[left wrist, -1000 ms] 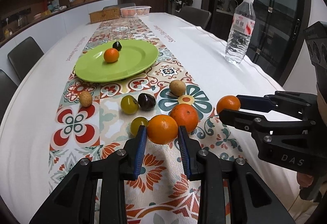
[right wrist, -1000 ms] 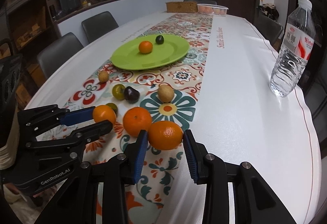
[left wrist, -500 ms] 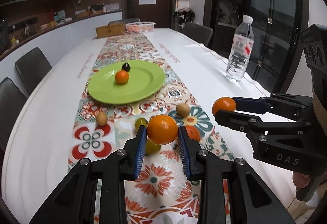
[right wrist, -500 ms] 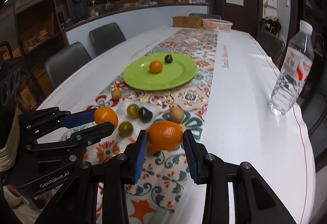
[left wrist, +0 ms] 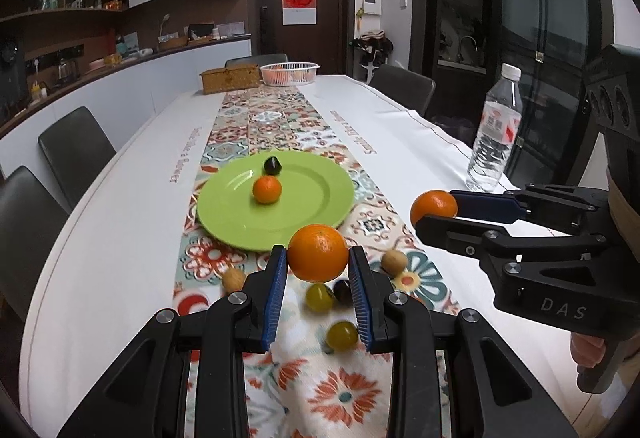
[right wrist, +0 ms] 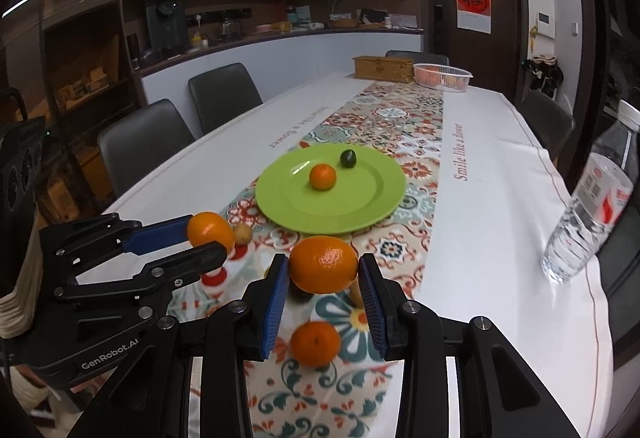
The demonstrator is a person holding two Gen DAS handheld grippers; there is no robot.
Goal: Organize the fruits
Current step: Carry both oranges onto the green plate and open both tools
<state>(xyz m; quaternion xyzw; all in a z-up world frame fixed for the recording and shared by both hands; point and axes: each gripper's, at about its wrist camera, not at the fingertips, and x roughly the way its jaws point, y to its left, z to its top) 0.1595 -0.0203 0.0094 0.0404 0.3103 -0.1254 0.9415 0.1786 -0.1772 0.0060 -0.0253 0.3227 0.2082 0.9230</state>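
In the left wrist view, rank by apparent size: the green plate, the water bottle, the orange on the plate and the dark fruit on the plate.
1. Green plate, largest.
2. Water bottle.
3. Orange on the plate.
4. Dark fruit on the plate, smallest.

All four sit at a similar distance, so nearness hardly skews the order.

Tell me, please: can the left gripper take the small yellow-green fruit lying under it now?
Probably not yet. The left gripper is shut on an orange, so its jaws are full, though the yellow-green fruit itself lies uncovered on the runner.
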